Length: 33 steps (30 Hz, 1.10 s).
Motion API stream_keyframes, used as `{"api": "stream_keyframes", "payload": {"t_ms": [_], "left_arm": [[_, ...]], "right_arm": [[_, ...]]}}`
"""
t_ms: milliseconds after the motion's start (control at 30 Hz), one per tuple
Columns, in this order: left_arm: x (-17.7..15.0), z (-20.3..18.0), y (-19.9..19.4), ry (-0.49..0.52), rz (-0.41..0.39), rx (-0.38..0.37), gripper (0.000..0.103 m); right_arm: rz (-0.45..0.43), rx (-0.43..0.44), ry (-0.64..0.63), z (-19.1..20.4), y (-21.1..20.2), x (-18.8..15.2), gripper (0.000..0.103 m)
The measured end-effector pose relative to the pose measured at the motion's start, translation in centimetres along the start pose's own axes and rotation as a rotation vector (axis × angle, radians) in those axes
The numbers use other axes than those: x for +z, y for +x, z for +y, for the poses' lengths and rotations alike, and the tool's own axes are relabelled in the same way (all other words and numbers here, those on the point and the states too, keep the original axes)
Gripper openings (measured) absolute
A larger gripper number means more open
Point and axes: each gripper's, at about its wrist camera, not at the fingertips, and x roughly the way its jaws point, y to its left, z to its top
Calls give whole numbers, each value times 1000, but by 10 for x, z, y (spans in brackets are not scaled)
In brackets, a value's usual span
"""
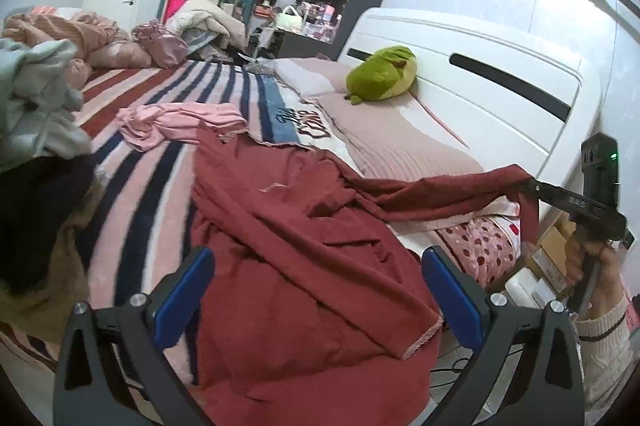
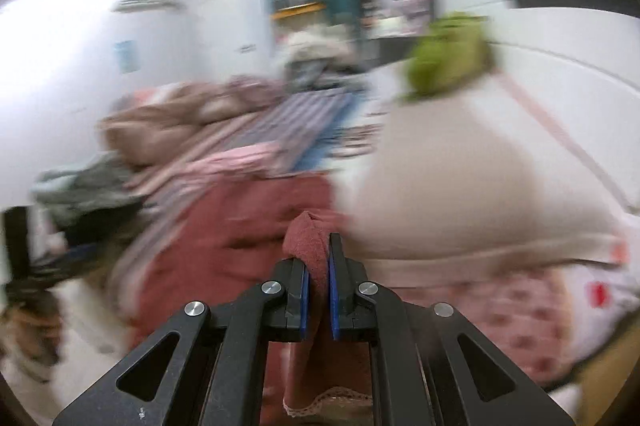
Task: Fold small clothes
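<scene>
A dark red garment (image 1: 296,258) lies crumpled on the striped bed cover. My left gripper (image 1: 316,290) is open just above its near part, with blue pads on either side and nothing between them. My right gripper (image 1: 528,186) is shut on one end of the red garment and pulls it out to the right as a taut strip. In the blurred right wrist view the right gripper (image 2: 318,266) pinches a fold of the red garment (image 2: 308,238). A pink garment (image 1: 180,122) lies further back on the bed.
A pile of grey and dark clothes (image 1: 36,130) sits at the left. A green plush toy (image 1: 384,74) lies on the pillows (image 1: 400,142) by the white headboard (image 1: 480,66). Crumpled bedding (image 1: 80,34) lies at the far end. Boxes (image 1: 548,266) stand beside the bed at right.
</scene>
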Motion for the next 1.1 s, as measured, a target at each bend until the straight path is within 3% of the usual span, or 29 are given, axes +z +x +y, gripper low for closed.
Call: {"api": "stream_keyframes", "payload": {"t_ms": [167,300,333,367,400,433,567,733,833,1000,1100], "left_arm": [[-5,32,-24,-5,-25,23,102],[-12,53,-37,-25,-15,27,102],[-15,57,-38,-30,-8,26,102],[-18,61,-39,-36,-2,27,102],[-21,64,-39,-42,6,24,102],[-24,66,-39,-48,15,16,102],[-38,65,-27,-70,59,-40,100],[-58,40,25,-59,189,-130,72],[-74,22,61,-11,278,-106,55],[-93,12,92,15,381,-21,4],[-83,12,77,39,368,-14,2]], "right_arm": [[197,269,-72,96,75,-13,3],[455,331,-77,139,156,-55,6],[507,334,-69,142,169,-65,15],[562,336,-55,143,182,-76,31],[582,334,-44,143,185,-82,38],[586,332,-36,142,186,-84,47],[511,320,-43,130,158,-66,58],[392,173,-21,82,121,-43,60],[356,144,30,53,110,-40,60],[349,160,91,21,100,-55,60],[340,162,110,14,97,-61,60]]}}
